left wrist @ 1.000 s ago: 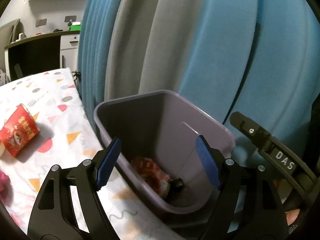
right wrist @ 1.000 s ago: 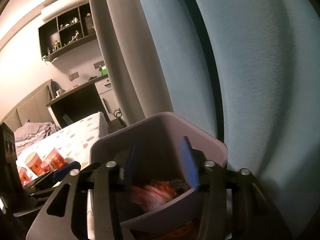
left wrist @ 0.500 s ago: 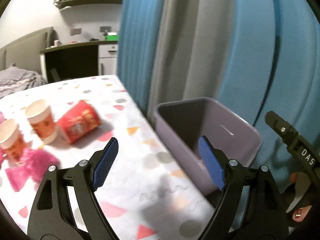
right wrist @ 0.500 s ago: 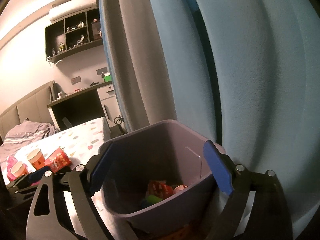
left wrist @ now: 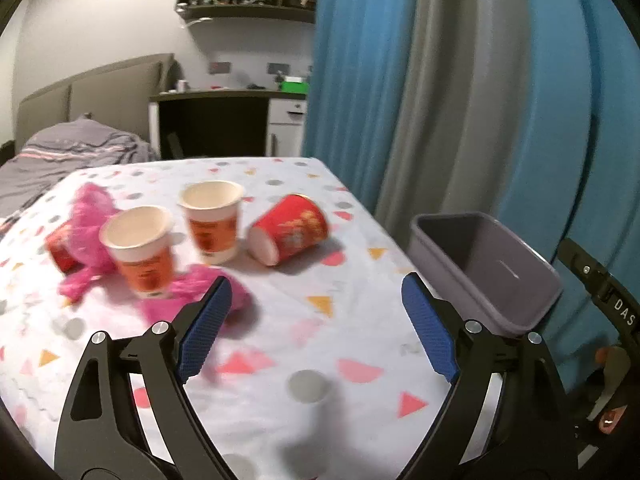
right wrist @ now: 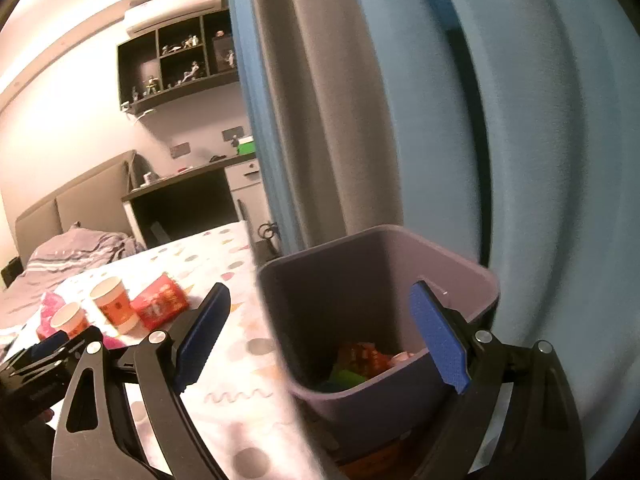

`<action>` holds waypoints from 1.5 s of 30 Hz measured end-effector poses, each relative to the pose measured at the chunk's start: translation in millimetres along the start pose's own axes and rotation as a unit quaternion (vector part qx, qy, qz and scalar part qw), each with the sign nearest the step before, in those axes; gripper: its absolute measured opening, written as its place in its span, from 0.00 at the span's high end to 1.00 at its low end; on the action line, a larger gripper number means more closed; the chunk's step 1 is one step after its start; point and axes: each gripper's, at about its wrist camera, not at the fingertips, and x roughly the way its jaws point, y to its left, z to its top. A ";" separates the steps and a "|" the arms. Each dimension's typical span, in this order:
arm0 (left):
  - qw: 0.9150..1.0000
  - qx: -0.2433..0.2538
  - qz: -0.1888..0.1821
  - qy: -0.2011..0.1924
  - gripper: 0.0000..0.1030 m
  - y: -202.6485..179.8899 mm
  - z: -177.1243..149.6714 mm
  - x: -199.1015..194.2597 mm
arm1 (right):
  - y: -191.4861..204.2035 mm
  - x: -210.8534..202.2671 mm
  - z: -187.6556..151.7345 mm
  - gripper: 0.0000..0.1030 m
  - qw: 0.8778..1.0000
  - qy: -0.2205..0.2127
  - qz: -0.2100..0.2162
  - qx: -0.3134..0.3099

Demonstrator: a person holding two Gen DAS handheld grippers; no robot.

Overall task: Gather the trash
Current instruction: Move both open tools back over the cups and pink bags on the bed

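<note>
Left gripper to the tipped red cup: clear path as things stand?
Probably yes. The left gripper, its jaws opening with nothing between them, faces the tipped red cup across bare tablecloth. The cup lies apart from the upright paper cup, and the bin sits off to the side.

Purple bin (left wrist: pixel 520 280); red cup (left wrist: pixel 290 229); white-and-orange cups (left wrist: pixel 212 220); pink fluff (left wrist: pixel 88 216); white cloth (left wrist: pixel 280 340) with coloured dots and triangles; blue-and-grey curtain (left wrist: pixel 400 80).
</note>
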 end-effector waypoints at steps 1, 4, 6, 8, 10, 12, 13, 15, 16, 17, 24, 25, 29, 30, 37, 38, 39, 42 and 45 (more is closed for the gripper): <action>1.000 -0.005 0.007 -0.003 0.16 7.3 -0.3 -4.2 | 4.6 -1.0 -1.0 0.15 1.000 0.001 0.002 -0.001; 1.000 -0.018 0.023 -0.009 0.15 25.4 -1.1 -12.8 | 21.6 -3.1 -4.2 0.15 1.000 0.006 0.015 -0.010; 0.999 -0.026 0.035 -0.013 0.15 37.9 -1.1 -18.9 | 33.9 -4.9 -7.3 0.15 1.000 0.011 0.023 -0.019; 0.998 -0.031 0.045 -0.016 0.15 48.0 -2.1 -23.9 | 44.4 -5.4 -10.4 0.15 0.999 0.015 0.032 -0.025; 0.997 -0.041 0.059 -0.019 0.15 61.1 -2.7 -29.4 | 58.4 -6.2 -14.2 0.15 0.998 0.022 0.043 -0.034; 0.996 -0.048 0.071 -0.023 0.15 72.7 -4.0 -35.9 | 72.1 -6.1 -18.4 0.15 0.997 0.028 0.055 -0.043; 0.995 -0.051 0.079 -0.026 0.15 79.6 -4.6 -39.8 | 80.7 -5.6 -20.1 0.15 0.996 0.031 0.061 -0.050; 0.994 -0.057 0.092 -0.030 0.15 92.0 -5.5 -47.2 | 97.9 -3.7 -23.5 0.15 0.995 0.036 0.075 -0.063; 0.993 -0.061 0.100 -0.032 0.15 98.6 -5.7 -50.3 | 104.4 -3.5 -25.0 0.15 0.994 0.038 0.080 -0.068; 0.992 -0.065 0.105 -0.034 0.15 103.8 -5.5 -53.1 | 114.1 -2.0 -27.3 0.15 0.993 0.042 0.086 -0.075; 0.983 -0.094 0.151 -0.048 0.15 147.6 -5.7 -71.5 | 169.0 10.1 -42.2 0.15 0.983 0.062 0.126 -0.120; 0.982 -0.097 0.155 -0.049 0.15 152.8 -5.1 -73.4 | 174.4 12.3 -43.9 0.15 0.982 0.064 0.128 -0.125; 0.979 -0.102 0.170 -0.054 0.15 166.9 -5.8 -77.6 | 199.4 28.4 -50.0 0.15 0.976 0.082 0.140 -0.143; 0.978 -0.103 0.173 -0.055 0.15 170.8 -5.7 -78.2 | 202.4 31.7 -51.1 0.15 0.976 0.085 0.141 -0.145; 0.977 -0.107 0.178 -0.054 0.15 184.7 -6.4 -77.1 | 227.2 64.1 -57.2 0.23 0.969 0.126 0.148 -0.151; 0.977 -0.107 0.178 -0.053 0.15 185.6 -6.1 -76.0 | 229.9 67.5 -58.4 0.24 0.968 0.130 0.148 -0.153; 0.977 -0.107 0.177 -0.053 0.15 185.1 -5.8 -75.9 | 233.8 72.6 -59.2 0.25 0.967 0.135 0.150 -0.154; 0.978 -0.104 0.171 -0.054 0.15 187.6 -5.2 -74.9 | 241.0 83.8 -62.1 0.27 0.964 0.152 0.154 -0.154; 0.979 -0.100 0.167 -0.054 0.15 188.1 -3.6 -73.4 | 247.5 93.2 -65.1 0.33 0.961 0.165 0.154 -0.162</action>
